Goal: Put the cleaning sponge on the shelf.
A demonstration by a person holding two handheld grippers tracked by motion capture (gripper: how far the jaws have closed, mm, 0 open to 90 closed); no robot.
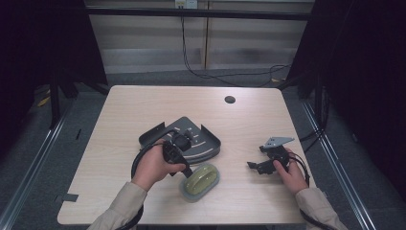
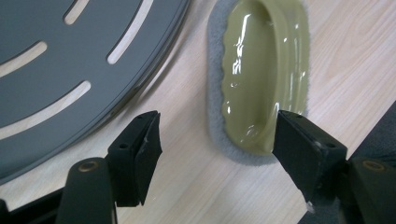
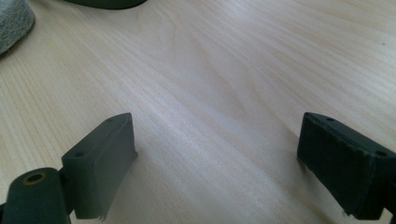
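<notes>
A pale wood-grain counter (image 1: pixel 143 105) at centre frame carries a slotted dark grey tray (image 1: pixel 208 143) and an olive, grey-rimmed oval scrubber (image 1: pixel 200 181). Left gripper (image 2: pixel 215 140) and right gripper (image 3: pixel 217 154) both have their jaws released, grasping nothing. Dark curtains flank the room.

High view looks down over the table (image 1: pixel 143 103); both gripper views skim it close, sharing the scrubber (image 2: pixel 261 79).

1. Pad (image 1: pixel 199 181): oval, glossy olive-green handle on a grey felt base, lying flat near the table's front edge, handle up.
2. Tray (image 1: pixel 206 142): dark grey, slotted, rounded edge, just behind the pad, not touching it.
</notes>
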